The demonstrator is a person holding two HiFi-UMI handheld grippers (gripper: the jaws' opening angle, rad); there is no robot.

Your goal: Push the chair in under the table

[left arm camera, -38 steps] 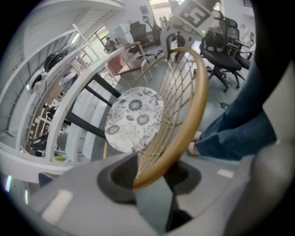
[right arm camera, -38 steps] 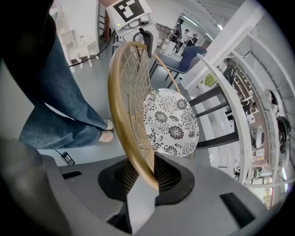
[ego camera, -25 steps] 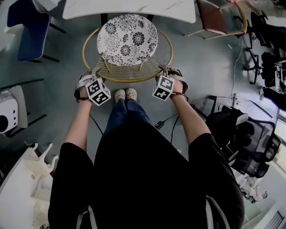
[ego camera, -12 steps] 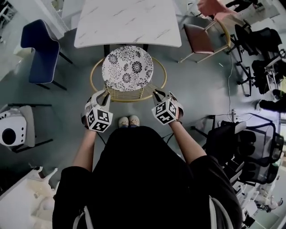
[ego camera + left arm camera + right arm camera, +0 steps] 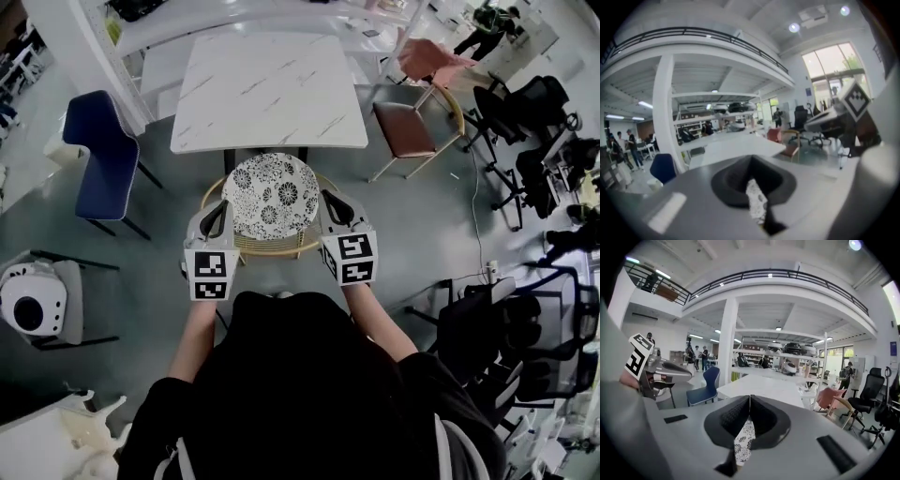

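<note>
Chair with round floral cushion, gold wire frame, marbled square table

table: smooth marble-look top | chair: floral seat, probably cloth; metal frame

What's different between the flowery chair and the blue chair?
The flowery chair has a round black-and-white patterned seat in a gold ring frame; the blue chair is plain blue on dark legs. The flowery chair stands at the table's near edge, the blue chair off its left side. Neither is tucked under it.
</note>
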